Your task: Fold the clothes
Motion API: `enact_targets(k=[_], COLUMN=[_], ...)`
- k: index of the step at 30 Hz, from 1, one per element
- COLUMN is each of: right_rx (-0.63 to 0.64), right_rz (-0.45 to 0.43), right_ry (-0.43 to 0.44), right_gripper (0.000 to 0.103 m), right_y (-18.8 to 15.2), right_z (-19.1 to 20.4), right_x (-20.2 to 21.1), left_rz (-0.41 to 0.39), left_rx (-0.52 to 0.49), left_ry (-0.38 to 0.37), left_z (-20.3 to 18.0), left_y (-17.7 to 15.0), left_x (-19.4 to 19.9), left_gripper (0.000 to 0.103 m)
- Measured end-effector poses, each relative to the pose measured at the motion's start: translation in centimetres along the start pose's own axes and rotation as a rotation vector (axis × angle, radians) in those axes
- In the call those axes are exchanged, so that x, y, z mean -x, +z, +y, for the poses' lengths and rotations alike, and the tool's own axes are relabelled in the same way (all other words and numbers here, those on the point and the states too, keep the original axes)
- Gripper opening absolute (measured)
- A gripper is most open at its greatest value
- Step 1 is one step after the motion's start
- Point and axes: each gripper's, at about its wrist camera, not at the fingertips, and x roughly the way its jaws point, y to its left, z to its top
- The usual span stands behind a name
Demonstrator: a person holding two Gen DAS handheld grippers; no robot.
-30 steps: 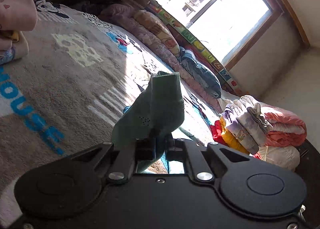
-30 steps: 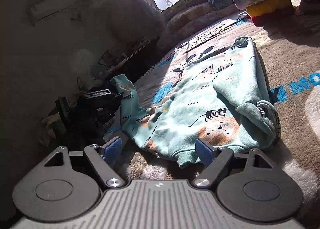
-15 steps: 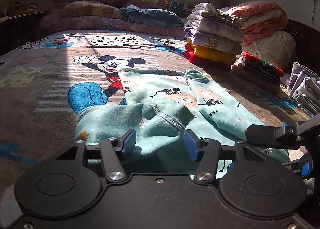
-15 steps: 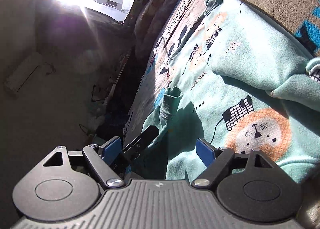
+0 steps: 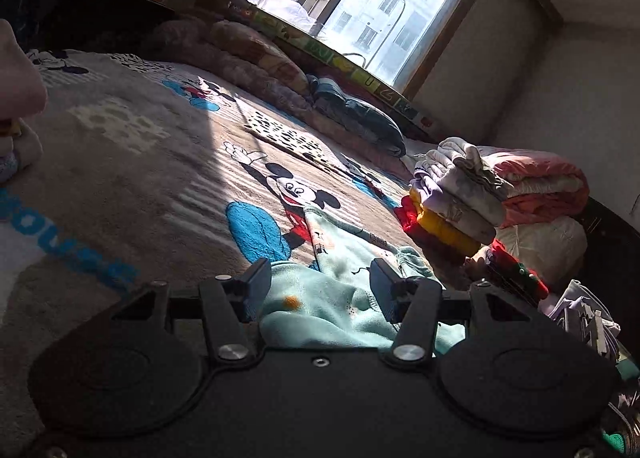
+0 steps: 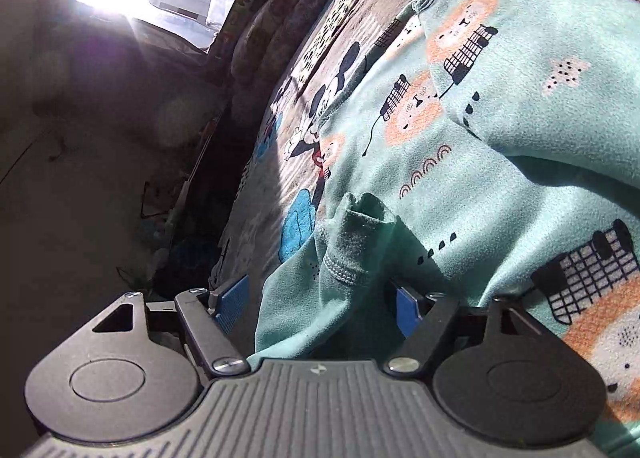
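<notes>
A mint-green sweatshirt (image 5: 344, 254) printed with orange lions lies flat on the Mickey Mouse blanket (image 5: 140, 162). My left gripper (image 5: 320, 293) is open and low over a bunched edge of it, with cloth showing between the fingers but not clamped. In the right wrist view the sweatshirt (image 6: 500, 146) fills the right half. Its sleeve is folded onto the body, and the ribbed cuff (image 6: 352, 250) lies just ahead of my right gripper (image 6: 320, 304). That gripper is open, with its blue pads (image 6: 232, 302) on either side of the sleeve fabric.
A stack of folded clothes (image 5: 452, 202) and a pink quilt (image 5: 540, 186) sit at the right of the bed. Pillows (image 5: 260, 54) line the window side. A pink garment (image 5: 16, 74) pokes in at the left. Beyond the bed edge is a dark cluttered gap (image 6: 192, 194).
My left gripper, shut on the raised sleeve a second ago, has let it go onto the sweatshirt and now stands open. My right gripper stayed open and moved in over the folded sleeve.
</notes>
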Motion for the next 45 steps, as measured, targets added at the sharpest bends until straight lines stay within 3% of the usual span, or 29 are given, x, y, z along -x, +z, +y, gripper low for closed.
enact_targets(k=[3,8,13,22,32,37,41,45], right_rx=[-0.024,-0.095,-0.129,-0.099,0.01,0.048,0.076,0.094], right_rz=[-0.034,-0.034,-0.026,-0.103,-0.211,-0.234,-0.224,-0.222], right_ry=[-0.026,0.018,0.138,0.303,0.332,0.331,0.325,0.316], right_gripper=[0.07,0.027,0.014,0.01,0.01,0.01,0.01,0.01], right_y=[0.2,0.4,0.9,6.4,13.3,15.1,15.3,15.1], right_z=[0.3,-0.5,-0.7,2.2,2.8,2.6,2.5,1.7], right_x=[-1.4,-2.8,-2.3,2.6,10.4,13.0,14.1,15.5], left_rz=[0.009,0.01,0.001,0.006,0.066,0.123,0.152,0.172], left_rx=[0.006,0.015,0.045,0.059,-0.051,-0.141,-0.281,-0.479], left_ry=[0.002,0.002,0.009,-0.009,-0.069,-0.132,-0.189,-0.146], left_z=[0.3,0.8,1.4,1.0,-1.9,-4.4,-7.6,-10.8], left_y=[-0.1,-0.1,-0.1,-0.2,-1.3,-2.7,-4.1,-6.4], left_x=[-0.2,-0.2,0.1,-0.2,-1.0,-1.4,-0.9,-1.2], left_gripper=[0.053,0.053,0.055,0.058,0.058,0.058,0.063,0.063])
